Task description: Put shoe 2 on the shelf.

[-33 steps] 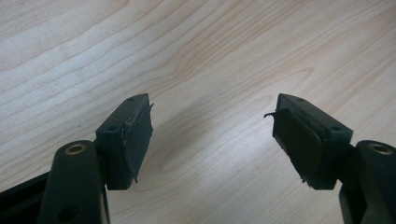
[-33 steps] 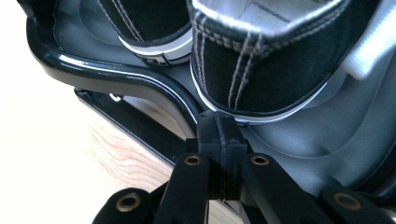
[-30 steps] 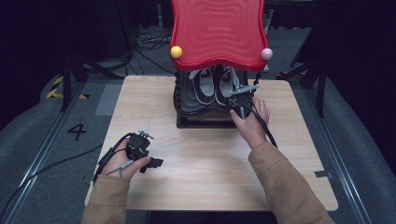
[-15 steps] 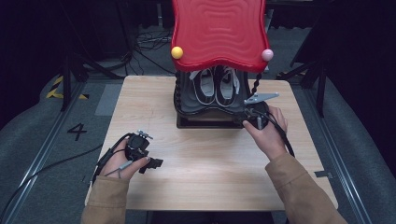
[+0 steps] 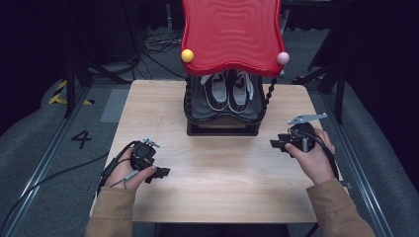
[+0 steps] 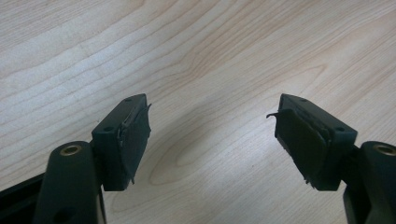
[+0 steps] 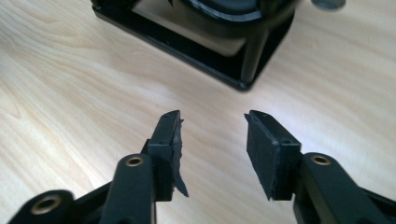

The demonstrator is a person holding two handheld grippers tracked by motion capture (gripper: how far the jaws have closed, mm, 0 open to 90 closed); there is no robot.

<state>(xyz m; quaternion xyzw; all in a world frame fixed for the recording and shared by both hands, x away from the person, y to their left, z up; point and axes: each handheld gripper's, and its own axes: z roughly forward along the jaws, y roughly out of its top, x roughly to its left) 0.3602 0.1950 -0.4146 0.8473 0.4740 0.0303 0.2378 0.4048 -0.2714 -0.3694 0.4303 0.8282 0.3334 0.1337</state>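
A pair of black-and-white shoes lies side by side on the lower shelf of a small black rack under a wavy red top. My right gripper hovers over the table's right side, apart from the rack, pointing left; its jaws have just been opening and stand open with nothing between them. The rack's base corner lies ahead of it. My left gripper rests at the front left, open over bare wood.
The rack stands at the back middle of the wooden table. A yellow ball and a pink ball sit at the red top's front corners. Black stands and cables surround the table on the floor.
My right gripper has drawn back from the shoes on the rack, moved right and toward the table's front, and its jaws have opened. The left hand has stayed put.
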